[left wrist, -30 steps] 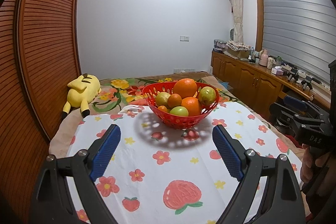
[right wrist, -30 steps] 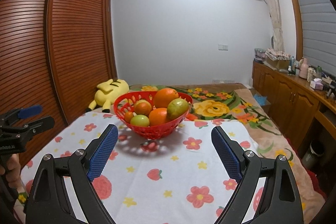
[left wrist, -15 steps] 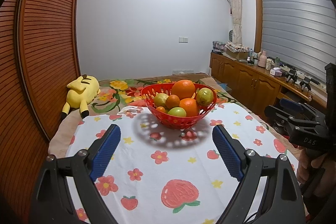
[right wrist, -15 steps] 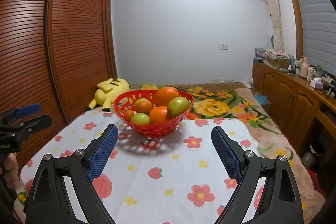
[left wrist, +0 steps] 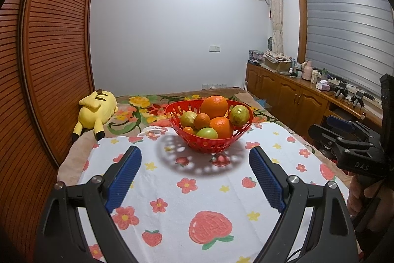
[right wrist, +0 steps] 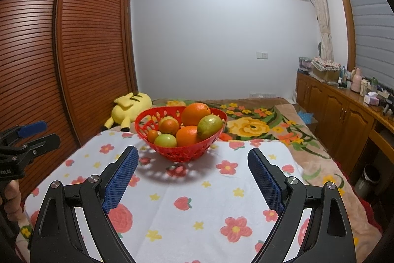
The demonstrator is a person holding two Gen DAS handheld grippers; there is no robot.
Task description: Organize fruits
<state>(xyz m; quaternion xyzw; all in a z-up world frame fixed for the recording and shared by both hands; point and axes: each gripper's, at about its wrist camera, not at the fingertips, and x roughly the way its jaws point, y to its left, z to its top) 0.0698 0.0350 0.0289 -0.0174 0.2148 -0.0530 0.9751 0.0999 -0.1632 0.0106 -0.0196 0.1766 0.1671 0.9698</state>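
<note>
We saw both grippers, left [left wrist: 194,164] and right [right wrist: 192,164], wide open and empty, short of the basket [left wrist: 211,146] on the cloth [left wrist: 197,189]. Fruits [left wrist: 214,107] looked firm, round, roll-prone; we'd pinch the top orange across its middle.

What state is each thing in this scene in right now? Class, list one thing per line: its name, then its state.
Left hand-held gripper: open, holding nothing.
Right hand-held gripper: open, holding nothing.
Red basket: upright on the cloth, full of fruit.
Big orange: on top of the pile, untouched.
Green apple: in the basket, at the front.
Floral cloth: spread flat.
Yellow plush toy: lying on the bed.
</note>
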